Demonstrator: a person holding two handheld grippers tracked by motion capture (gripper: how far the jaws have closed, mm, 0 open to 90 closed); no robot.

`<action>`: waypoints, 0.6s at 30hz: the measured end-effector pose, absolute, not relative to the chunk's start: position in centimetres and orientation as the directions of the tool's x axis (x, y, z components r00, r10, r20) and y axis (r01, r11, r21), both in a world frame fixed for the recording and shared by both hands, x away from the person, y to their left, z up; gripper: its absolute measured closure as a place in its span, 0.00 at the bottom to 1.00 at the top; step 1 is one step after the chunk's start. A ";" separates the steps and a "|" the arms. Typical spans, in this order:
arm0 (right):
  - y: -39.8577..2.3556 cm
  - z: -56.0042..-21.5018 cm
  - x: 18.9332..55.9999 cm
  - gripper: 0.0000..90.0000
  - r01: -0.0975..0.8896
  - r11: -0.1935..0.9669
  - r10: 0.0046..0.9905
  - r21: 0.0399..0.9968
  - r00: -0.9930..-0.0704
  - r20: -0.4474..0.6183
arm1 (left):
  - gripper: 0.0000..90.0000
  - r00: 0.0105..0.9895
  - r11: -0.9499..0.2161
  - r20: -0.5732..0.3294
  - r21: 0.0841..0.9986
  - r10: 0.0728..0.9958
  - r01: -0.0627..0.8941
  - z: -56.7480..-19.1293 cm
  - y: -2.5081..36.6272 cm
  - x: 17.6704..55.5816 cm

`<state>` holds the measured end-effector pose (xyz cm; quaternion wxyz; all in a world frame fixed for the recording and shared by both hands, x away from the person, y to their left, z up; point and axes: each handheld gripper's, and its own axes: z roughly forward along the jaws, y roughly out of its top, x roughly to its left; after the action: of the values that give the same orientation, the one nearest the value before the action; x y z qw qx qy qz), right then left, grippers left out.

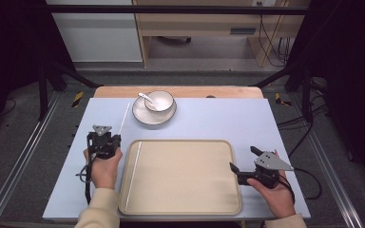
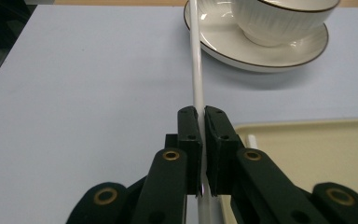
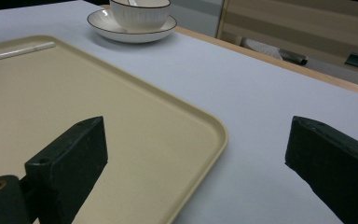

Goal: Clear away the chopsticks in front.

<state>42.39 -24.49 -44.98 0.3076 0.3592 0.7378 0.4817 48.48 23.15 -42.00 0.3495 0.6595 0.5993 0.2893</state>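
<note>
My left gripper (image 1: 113, 138) (image 2: 200, 114) is shut on a thin white stick (image 1: 124, 118) (image 2: 196, 60). The stick points forward over the blue table, toward the left side of a white saucer (image 1: 145, 118) (image 2: 261, 58). A ribbed white bowl (image 1: 160, 100) (image 2: 279, 18) with a spoon (image 1: 146, 98) in it sits on the saucer. A second white stick (image 1: 133, 173) (image 3: 18, 51) lies along the left edge of the beige tray (image 1: 185, 180) (image 3: 74, 102). At the tray's right edge my right gripper (image 1: 243, 159) (image 3: 198, 135) stands open with nothing between its jaws.
The blue mat (image 1: 228, 118) covers the table, with a wooden strip (image 1: 180, 91) along its far edge. Bowl (image 3: 140, 14) and saucer (image 3: 107, 25) stand at the far middle. A black frame and floor rails surround the table.
</note>
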 end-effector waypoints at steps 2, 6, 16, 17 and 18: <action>-24.5 -45.0 42.4 0.06 0.234 0.277 0.826 0.932 -0.554 -0.106 | 0.95 0.122 -0.056 -0.019 0.811 0.992 0.582 -42.0 23.0 47.9; -24.3 -45.0 42.4 0.06 0.236 0.282 0.823 0.930 -0.557 -0.108 | 0.95 0.137 -0.044 -0.042 0.821 0.990 0.569 -42.3 22.7 45.8; -24.6 -45.0 42.4 0.06 0.246 0.267 0.835 0.932 -0.541 -0.096 | 0.95 0.129 0.032 -0.116 0.851 0.985 0.524 -42.2 21.6 42.0; -24.6 -45.0 42.4 0.06 0.246 0.265 0.836 0.932 -0.541 -0.095 | 0.95 0.130 0.041 -0.126 0.852 0.983 0.522 -42.2 21.4 41.5; -24.6 -45.0 42.4 0.06 0.246 0.265 0.836 0.932 -0.541 -0.095 | 0.95 0.130 0.041 -0.126 0.852 0.983 0.522 -42.2 21.4 41.5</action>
<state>42.38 -24.60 -44.99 0.3064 0.3683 0.7340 0.4814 41.55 21.38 -42.19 0.4069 0.6319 0.5956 0.2836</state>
